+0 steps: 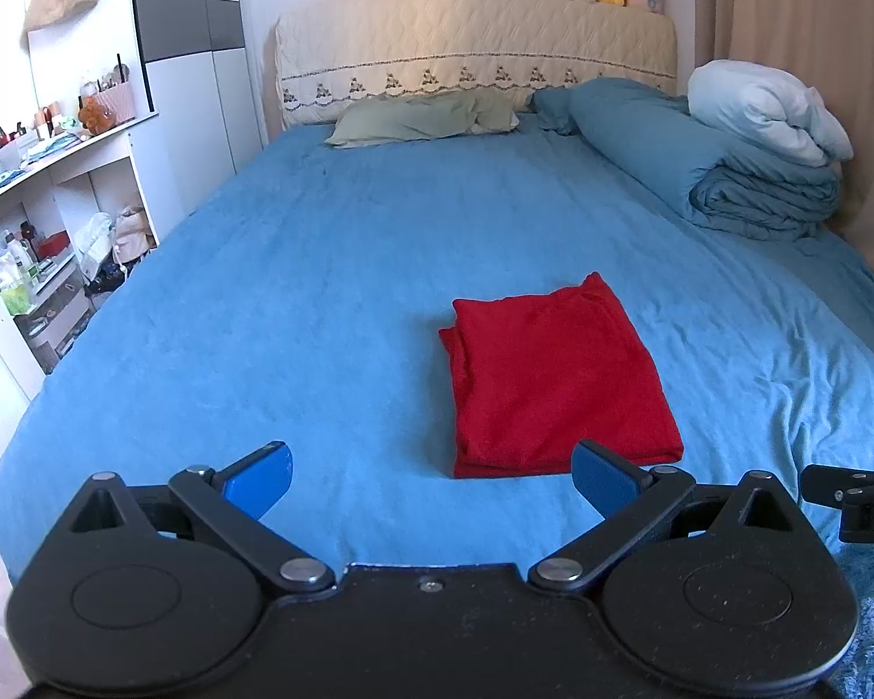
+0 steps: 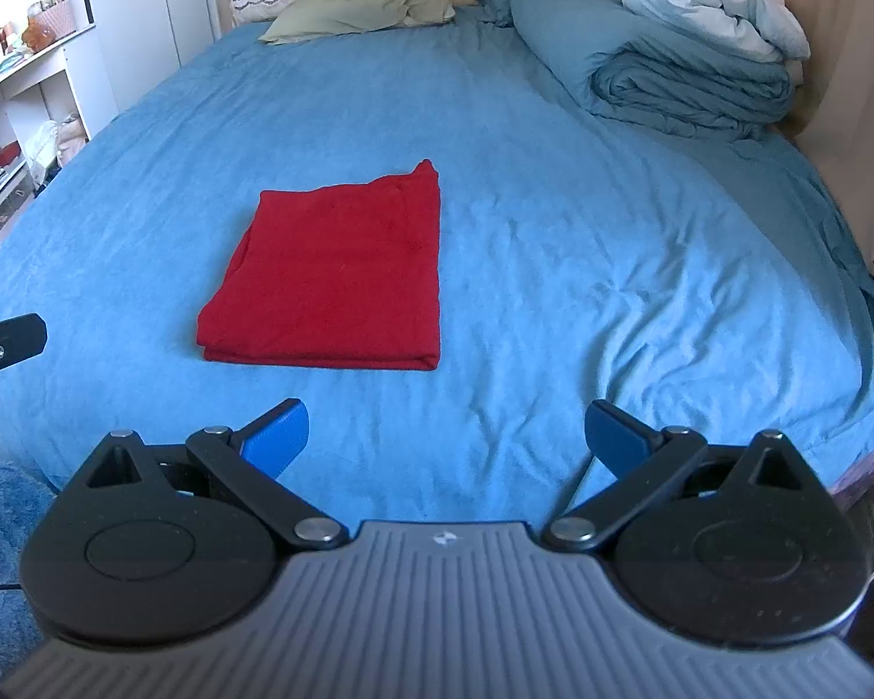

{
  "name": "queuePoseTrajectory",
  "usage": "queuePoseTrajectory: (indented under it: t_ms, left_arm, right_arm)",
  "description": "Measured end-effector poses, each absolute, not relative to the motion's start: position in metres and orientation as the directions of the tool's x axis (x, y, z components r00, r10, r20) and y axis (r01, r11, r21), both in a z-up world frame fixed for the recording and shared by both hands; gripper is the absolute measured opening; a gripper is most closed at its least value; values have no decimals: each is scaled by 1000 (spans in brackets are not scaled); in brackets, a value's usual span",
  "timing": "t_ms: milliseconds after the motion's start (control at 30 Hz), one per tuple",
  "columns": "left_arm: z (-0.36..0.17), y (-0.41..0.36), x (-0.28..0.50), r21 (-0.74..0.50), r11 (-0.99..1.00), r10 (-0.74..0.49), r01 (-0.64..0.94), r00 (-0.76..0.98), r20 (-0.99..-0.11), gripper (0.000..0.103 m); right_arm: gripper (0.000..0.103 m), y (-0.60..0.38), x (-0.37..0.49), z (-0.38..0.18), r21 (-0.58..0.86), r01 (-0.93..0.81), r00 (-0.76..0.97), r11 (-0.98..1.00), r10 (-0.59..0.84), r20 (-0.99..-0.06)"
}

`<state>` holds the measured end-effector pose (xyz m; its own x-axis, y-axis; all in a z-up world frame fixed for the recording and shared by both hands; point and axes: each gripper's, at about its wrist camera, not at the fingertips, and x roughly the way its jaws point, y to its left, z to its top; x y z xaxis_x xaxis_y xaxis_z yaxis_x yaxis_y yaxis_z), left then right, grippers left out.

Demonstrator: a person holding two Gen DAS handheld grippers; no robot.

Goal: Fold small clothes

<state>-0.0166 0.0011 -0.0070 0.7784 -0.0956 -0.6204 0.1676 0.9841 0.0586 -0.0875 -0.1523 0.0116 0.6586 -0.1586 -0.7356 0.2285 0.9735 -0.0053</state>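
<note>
A red garment [image 1: 553, 378] lies folded into a neat rectangle on the blue bed sheet [image 1: 320, 291]. It also shows in the right wrist view [image 2: 338, 274]. My left gripper [image 1: 431, 477] is open and empty, held above the bed's near edge, just short of the garment's near left corner. My right gripper [image 2: 446, 437] is open and empty, near the bed's front edge, to the right of the garment and apart from it. Each gripper's edge shows in the other's view.
A folded blue duvet [image 1: 728, 175] with a white one on top lies at the far right. A green pillow [image 1: 419, 119] lies by the headboard. White shelves [image 1: 46, 221] with clutter stand left of the bed. A blue rug [image 2: 0, 524] is on the floor.
</note>
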Motion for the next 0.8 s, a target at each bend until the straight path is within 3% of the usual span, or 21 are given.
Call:
queuePoseTrajectory:
  t_ms: [800]
  left_arm:
    - [-5,0,-19,67,981,-105,183,785,-611,103]
  right_arm:
    - [103,-149,-89,11,0,242,658,970,-164,-735]
